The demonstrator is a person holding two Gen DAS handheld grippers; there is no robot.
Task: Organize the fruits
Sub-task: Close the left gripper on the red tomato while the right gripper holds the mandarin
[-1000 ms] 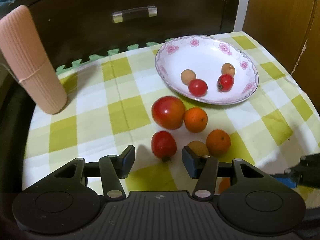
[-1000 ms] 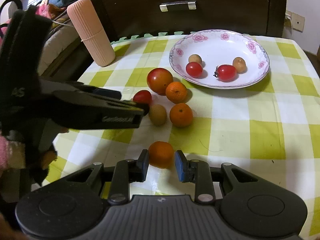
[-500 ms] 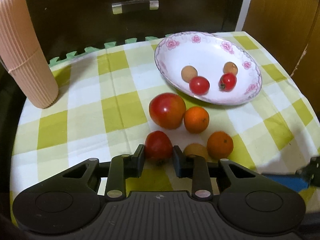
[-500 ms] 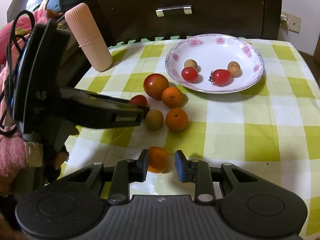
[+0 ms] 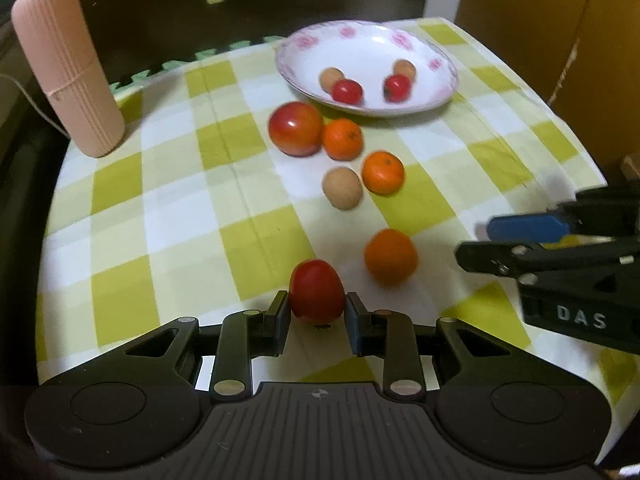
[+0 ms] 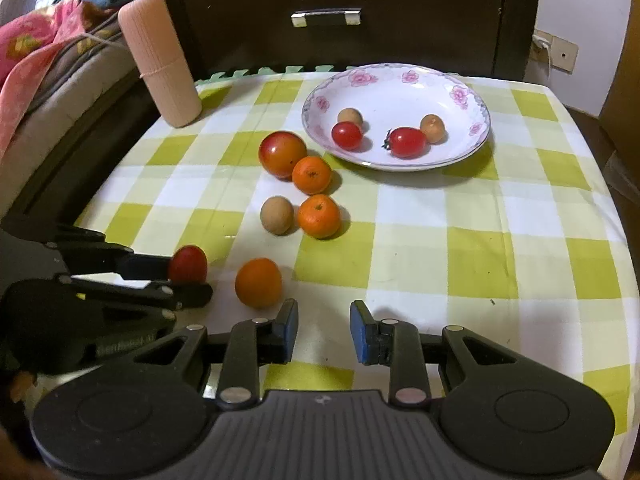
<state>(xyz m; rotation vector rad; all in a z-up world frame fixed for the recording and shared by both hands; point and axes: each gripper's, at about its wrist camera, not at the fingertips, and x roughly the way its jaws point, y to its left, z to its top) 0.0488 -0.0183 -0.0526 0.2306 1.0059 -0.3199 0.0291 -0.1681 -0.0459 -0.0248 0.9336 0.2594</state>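
Observation:
My left gripper (image 5: 317,305) is shut on a small red tomato (image 5: 317,290), close over the checked cloth near its front edge. The right wrist view shows that tomato (image 6: 188,263) between the left gripper's fingers (image 6: 192,294). My right gripper (image 6: 323,320) stands open with nothing between its pads. An orange (image 6: 258,282) lies on the cloth just ahead and left of it. A big red fruit (image 5: 295,128), two oranges (image 5: 342,139) (image 5: 383,172) and a brown fruit (image 5: 342,188) cluster mid-table. The flowered white plate (image 6: 400,92) holds two cherry tomatoes and two small brown fruits.
A pink ribbed cylinder (image 6: 160,60) stands at the back left corner of the table. Behind the table is a dark cabinet with a drawer handle (image 6: 326,18). Bedding (image 6: 36,56) lies beyond the left edge. The cloth's right half (image 6: 520,220) is bare.
My left gripper closed on the small red tomato and drew it back from the cluster. My right gripper opened, let go of the orange and shifted to its right.

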